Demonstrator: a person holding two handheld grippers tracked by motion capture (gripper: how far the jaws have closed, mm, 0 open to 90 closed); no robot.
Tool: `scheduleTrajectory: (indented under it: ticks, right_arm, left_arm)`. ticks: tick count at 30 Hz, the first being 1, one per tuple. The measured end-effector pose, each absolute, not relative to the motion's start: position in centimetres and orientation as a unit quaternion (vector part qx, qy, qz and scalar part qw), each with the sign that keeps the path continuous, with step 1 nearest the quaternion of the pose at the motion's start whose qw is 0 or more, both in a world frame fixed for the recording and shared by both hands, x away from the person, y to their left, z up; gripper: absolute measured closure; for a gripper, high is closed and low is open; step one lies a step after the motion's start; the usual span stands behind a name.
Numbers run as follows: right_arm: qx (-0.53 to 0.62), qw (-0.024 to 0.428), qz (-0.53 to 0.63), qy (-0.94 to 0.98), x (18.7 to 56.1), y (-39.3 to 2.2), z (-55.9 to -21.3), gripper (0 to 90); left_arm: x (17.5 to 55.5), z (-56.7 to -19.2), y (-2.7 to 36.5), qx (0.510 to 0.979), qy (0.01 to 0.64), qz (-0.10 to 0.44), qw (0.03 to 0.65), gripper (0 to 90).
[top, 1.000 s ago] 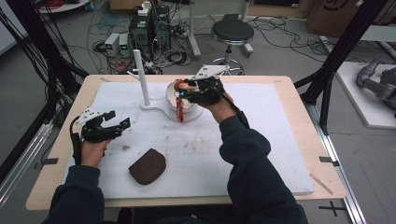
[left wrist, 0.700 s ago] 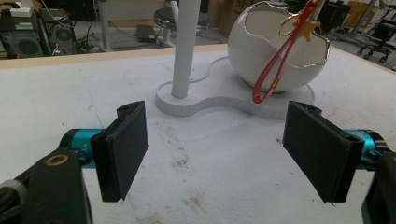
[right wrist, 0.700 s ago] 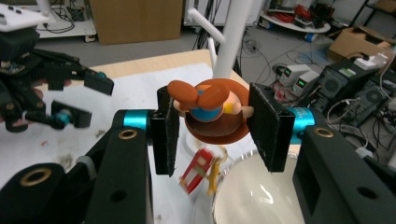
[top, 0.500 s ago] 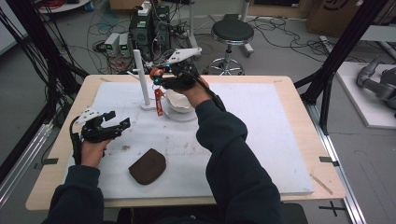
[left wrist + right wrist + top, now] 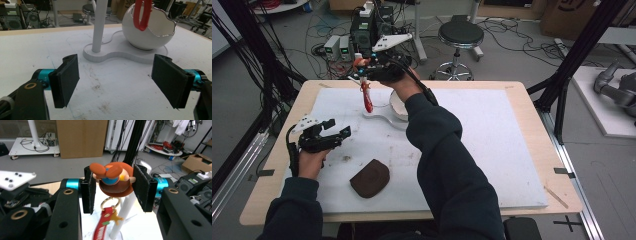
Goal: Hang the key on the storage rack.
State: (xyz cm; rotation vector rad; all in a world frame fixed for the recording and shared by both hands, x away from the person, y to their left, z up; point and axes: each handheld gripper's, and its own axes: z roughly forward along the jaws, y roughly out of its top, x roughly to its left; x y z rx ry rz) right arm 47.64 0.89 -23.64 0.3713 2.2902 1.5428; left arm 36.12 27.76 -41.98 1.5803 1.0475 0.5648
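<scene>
Holding the keychain figure [image 5: 111, 178] in my right gripper [image 5: 369, 67] jaws, its red strap [image 5: 367, 96] dangling just beside the white post [image 5: 99, 25] – top slightly far-left – left gripper [image 5: 324, 136] jaws wide, empty, near-left on the worktop [image 5: 512, 150].

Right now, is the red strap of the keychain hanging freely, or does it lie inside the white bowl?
Hanging freely. The right gripper pinches the figurine, and the red strap dangles in the air beside the white post, outside the white bowl.
</scene>
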Motion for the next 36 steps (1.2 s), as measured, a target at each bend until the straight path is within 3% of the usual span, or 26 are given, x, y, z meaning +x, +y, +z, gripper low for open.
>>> scheduleTrajectory:
  ticks: [15, 31, 36]
  right_arm:
    - [0.167, 0.201, 0.524, 0.811, 49.4, 3.2, -23.8, 56.2]
    - [0.203, 0.182, 0.480, 0.834, 49.8, -2.5, -29.1, 55.5]
    - [0.217, 0.192, 0.481, 0.828, 49.0, -4.6, -30.6, 46.2]
  left_arm:
    - [36.0, -42.0, 27.8, 0.665, 0.444, 0.237, 0.552, 22.2]
    - [36.0, -42.0, 27.7, 0.669, 0.443, 0.237, 0.548, 22.2]
    - [35.9, -42.0, 27.8, 0.669, 0.442, 0.238, 0.548, 22.2]
